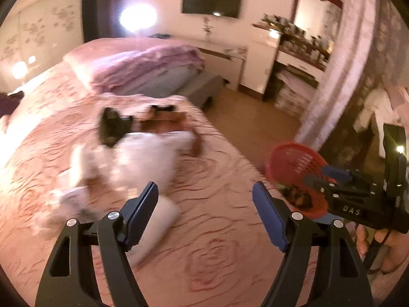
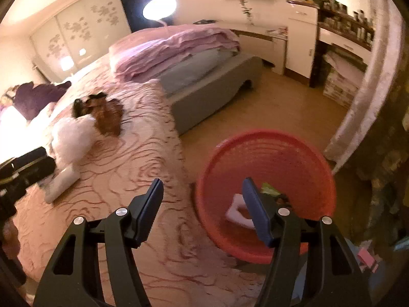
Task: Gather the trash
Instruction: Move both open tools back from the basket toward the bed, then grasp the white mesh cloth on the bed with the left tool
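A red plastic basket (image 2: 281,153) stands beside the bed's right edge, with a white scrap (image 2: 239,211) and green and dark bits inside. It also shows in the left wrist view (image 1: 294,158). A pile of white paper trash (image 1: 133,158) and a white roll (image 1: 163,215) lie on the pink rose bedspread (image 1: 204,255); the same pile (image 2: 71,138) and roll (image 2: 62,181) show in the right wrist view. My left gripper (image 1: 204,204) is open and empty just right of the roll. My right gripper (image 2: 202,199) is open and empty at the basket's near rim.
A brown wrapper heap (image 2: 107,117) and a dark object (image 1: 112,126) lie beside the white pile. A second bed with purple bedding (image 2: 179,48) stands beyond, wooden floor (image 2: 281,105) to its right. A curtain (image 2: 370,89) and cluttered shelves (image 2: 345,18) are at the right.
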A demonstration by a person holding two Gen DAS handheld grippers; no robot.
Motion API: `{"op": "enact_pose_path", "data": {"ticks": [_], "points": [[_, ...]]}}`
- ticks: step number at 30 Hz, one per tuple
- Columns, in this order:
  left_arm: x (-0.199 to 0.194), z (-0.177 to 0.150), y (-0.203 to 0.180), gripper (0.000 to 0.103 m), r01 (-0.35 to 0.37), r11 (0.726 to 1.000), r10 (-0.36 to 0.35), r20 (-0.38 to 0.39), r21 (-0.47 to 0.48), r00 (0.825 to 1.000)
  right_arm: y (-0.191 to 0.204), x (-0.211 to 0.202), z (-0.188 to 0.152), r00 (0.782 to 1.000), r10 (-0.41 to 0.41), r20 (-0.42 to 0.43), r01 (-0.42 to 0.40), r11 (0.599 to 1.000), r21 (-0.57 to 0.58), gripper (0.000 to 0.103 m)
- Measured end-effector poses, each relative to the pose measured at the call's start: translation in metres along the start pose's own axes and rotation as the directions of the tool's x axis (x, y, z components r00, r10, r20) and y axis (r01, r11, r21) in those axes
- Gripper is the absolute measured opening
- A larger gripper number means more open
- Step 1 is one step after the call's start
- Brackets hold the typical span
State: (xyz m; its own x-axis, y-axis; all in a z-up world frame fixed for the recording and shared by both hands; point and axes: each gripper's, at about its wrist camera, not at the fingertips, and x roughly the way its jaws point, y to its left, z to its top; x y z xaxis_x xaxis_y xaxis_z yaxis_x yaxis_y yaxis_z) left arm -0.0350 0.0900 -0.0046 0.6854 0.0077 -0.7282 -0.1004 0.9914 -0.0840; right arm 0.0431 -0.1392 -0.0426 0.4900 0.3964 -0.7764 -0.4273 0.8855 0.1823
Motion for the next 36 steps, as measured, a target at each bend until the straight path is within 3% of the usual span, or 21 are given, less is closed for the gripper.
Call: {"op": "enact_pose_path", "data": {"ticks": [7,16,22,32,33,35,36], "points": [[-0.036,-0.012,0.057,0.074,-0.125,0.989,0.129,0.042,-0.081,0.991,0.026,0.003,0.002,0.999,0.036,-0.011,-0.037,0.998,-0.049,0.062],[-0.070,-0.036,0.135,0.075,-0.268,0.943,0.279,0.031,-0.198,0.960,0.043,0.006,0.003,0.998,0.055,-0.024,-0.057,0.996,-0.075,0.062],[-0.051,-0.054,0.165,0.075,-0.279,0.939,0.275,-0.048,-0.200,0.960,0.057,0.009,0.004,0.997,0.063,-0.034,-0.066,0.993,-0.098,0.062],[-0.013,-0.044,0.168,0.074,-0.205,0.965,0.199,-0.053,-0.162,0.979,0.065,0.008,0.007,0.999,0.039,-0.029,-0.042,0.993,-0.108,0.062],[-0.011,-0.043,0.167,0.072,-0.198,0.967,0.193,-0.047,-0.158,0.980,0.066,0.008,0.007,0.999,0.037,-0.029,-0.040,0.993,-0.110,0.062],[-0.005,-0.043,0.168,0.052,-0.184,0.970,0.178,-0.049,-0.158,0.983,0.069,0.009,0.008,0.999,0.034,-0.030,-0.037,0.993,-0.116,0.062],[-0.002,-0.043,0.169,0.047,-0.178,0.970,0.171,-0.056,-0.165,0.984,0.070,0.010,0.008,0.999,0.034,-0.031,-0.037,0.992,-0.118,0.062]]}}
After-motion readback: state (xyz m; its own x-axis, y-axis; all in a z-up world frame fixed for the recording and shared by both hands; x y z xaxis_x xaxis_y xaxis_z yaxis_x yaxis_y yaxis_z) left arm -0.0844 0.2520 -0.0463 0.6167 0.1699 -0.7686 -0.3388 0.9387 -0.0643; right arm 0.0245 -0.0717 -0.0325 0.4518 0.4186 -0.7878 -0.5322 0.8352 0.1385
